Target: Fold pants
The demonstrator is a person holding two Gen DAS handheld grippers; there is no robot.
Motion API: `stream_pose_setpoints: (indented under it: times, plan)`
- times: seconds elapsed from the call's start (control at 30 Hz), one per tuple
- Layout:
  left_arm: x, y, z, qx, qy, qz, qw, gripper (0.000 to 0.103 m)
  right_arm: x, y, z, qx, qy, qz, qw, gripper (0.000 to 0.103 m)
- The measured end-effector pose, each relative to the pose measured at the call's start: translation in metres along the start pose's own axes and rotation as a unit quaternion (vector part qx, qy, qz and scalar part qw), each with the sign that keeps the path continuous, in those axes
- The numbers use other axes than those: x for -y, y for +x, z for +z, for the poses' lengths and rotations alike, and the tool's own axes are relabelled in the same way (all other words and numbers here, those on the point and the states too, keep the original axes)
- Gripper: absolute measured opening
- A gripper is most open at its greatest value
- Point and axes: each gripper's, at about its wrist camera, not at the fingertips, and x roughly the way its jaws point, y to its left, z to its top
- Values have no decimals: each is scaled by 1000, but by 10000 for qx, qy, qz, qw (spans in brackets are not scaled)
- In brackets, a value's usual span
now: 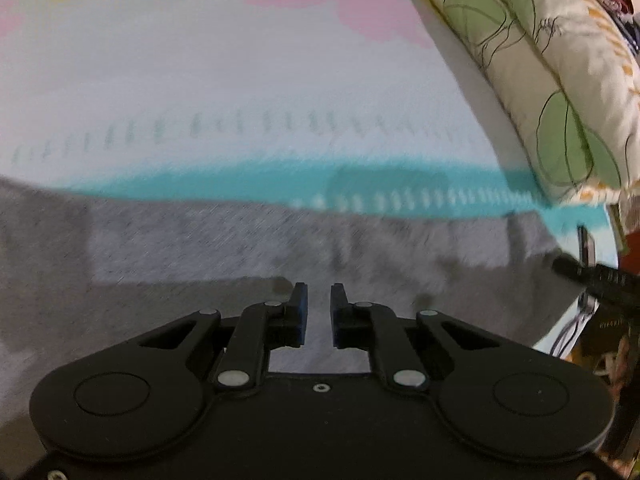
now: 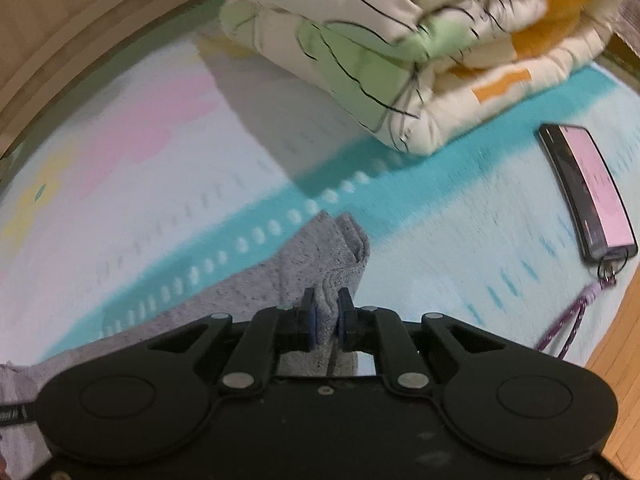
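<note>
The grey knit pants (image 1: 248,248) lie spread on a pale bed sheet with a teal stripe. My left gripper (image 1: 319,312) hovers just above the grey cloth, its jaws a small gap apart with nothing between them. In the right wrist view my right gripper (image 2: 326,316) is shut on a bunched edge of the pants (image 2: 320,252), which rise from the fingers and trail back to the left. The other gripper's black body shows at the right edge of the left wrist view (image 1: 592,276). The image is blurred by motion.
A folded floral quilt (image 2: 400,48) lies on the bed beyond the pants and at the right in the left wrist view (image 1: 540,72). A phone with a purple strap (image 2: 584,192) lies on the sheet to the right. A wooden bed frame (image 2: 60,32) borders the far left.
</note>
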Motion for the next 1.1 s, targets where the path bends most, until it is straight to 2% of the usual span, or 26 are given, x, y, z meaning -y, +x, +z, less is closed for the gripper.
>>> stream_pose_setpoints:
  times: [0.17,0.37,0.53,0.63,0.8,1.0,1.1]
  plan:
    - [13,17,8,188,-92,175,9996,15,0,-7,2,40,-50,31,10000,11]
    - [14,46,12,29,-210,273,9994,13,3,-10,2,84,-65,83,9999,11]
    - [21,46,15,113,-142,290,9994,12,0,-15,3,143,-102,162,9997,11]
    - [20,33,5,133,-268,297,9991,12,-4,-20,2,193,-142,186,9995,11]
    - [27,10,-26,-61,-65,240,9997,12,-8,-25,3,261,-203,237,9992,11]
    - [28,22,-53,-549,136,231,9981,11,-15,-33,3,313,-262,181,9990,11]
    - [24,14,-53,-479,204,184,9985,9,-26,-44,4,432,-369,176,9982,11]
